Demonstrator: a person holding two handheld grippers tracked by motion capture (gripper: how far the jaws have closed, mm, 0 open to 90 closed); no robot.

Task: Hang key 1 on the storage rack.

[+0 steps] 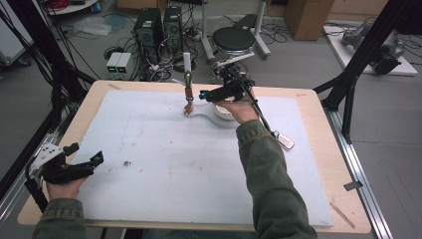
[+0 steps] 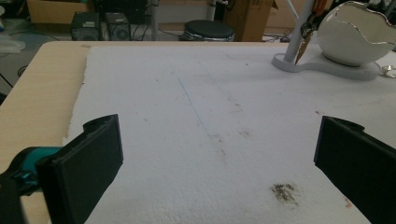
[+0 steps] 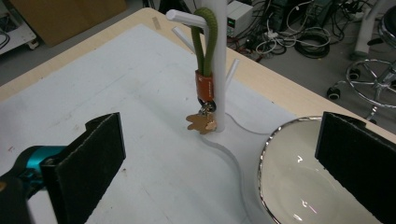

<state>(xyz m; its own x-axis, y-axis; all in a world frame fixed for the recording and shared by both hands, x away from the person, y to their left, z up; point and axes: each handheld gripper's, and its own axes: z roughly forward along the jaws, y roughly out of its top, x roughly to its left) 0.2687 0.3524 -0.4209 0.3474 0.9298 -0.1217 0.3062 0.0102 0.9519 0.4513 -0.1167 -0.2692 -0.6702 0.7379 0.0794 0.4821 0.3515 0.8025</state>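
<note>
White foam mat [image 1: 199,169] covers desk [image 1: 333,149], wide bare room mid-mat. Keychain [image 3: 204,93] hangs on white peg stand [image 3: 217,56] near far edge, bowl [image 3: 299,186] just beside. Right claw [image 1: 205,94] open wide, holding nothing, near keychain. Left claw [image 1: 85,154] open, holding nothing, at near-left edge.

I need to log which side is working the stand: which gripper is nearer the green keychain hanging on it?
Right. The right gripper hovers just beside the green keychain; the left gripper sits at the table's near left corner.
</note>
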